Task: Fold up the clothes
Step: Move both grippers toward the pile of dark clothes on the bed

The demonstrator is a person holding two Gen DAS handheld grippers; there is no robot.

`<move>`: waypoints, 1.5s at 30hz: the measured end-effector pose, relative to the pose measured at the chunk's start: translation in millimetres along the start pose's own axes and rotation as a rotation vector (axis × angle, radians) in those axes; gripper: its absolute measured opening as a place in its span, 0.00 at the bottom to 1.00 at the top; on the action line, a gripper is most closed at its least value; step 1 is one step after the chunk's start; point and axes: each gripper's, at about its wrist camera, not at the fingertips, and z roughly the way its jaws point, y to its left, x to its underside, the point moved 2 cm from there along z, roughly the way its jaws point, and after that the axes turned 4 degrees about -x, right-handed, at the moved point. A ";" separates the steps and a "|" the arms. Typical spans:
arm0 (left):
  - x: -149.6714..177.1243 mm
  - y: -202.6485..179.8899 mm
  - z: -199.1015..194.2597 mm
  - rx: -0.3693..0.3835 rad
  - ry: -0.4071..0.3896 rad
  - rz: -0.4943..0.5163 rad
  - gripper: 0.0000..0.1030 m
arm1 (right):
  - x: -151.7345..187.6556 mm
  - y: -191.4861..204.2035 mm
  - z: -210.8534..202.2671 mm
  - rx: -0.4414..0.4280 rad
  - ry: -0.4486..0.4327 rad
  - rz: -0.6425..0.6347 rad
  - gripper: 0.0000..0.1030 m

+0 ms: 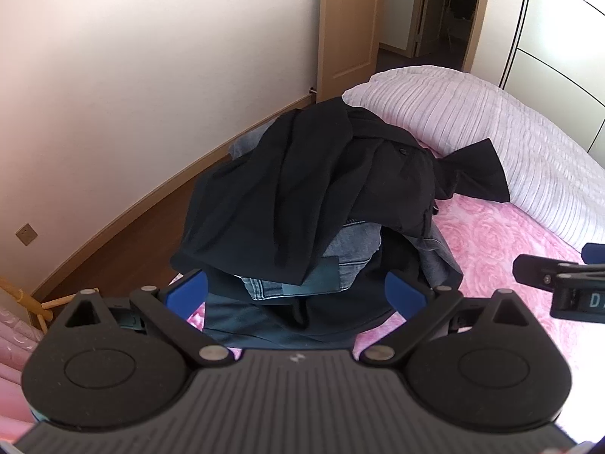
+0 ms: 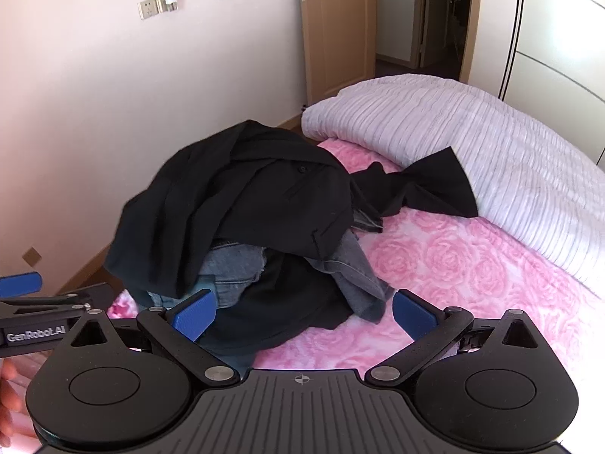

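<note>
A heap of clothes lies on the pink rose-patterned bed sheet (image 2: 472,265). On top is a black garment (image 1: 302,185) (image 2: 234,196), with one end trailing right onto the quilt. Blue denim jeans (image 1: 351,249) (image 2: 230,268) and a grey garment (image 2: 355,280) poke out below, over more dark cloth. My left gripper (image 1: 295,295) is open, its blue pads (image 1: 189,295) either side of the heap's near edge. My right gripper (image 2: 302,314) is open too, just in front of the heap. Nothing is held. Each gripper shows at the edge of the other's view.
A folded lilac ribbed quilt (image 1: 491,132) (image 2: 491,143) lies across the far end of the bed. Wooden floor (image 1: 132,242) and a white wall run along the bed's left side. A wooden door (image 1: 348,19) stands open at the back. White wardrobe fronts (image 2: 559,38) are at the right.
</note>
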 end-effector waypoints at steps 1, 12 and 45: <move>0.3 -0.3 -0.3 0.003 -0.004 0.003 0.95 | 0.4 -0.3 1.0 0.007 0.003 -0.006 0.99; -0.9 -2.5 -2.6 0.004 -0.067 0.055 0.95 | 1.4 -5.4 5.6 0.005 0.016 -0.013 0.99; -7.9 -67.6 -10.9 0.032 -0.132 0.160 0.95 | 13.8 -80.2 -12.8 0.044 0.006 0.038 0.99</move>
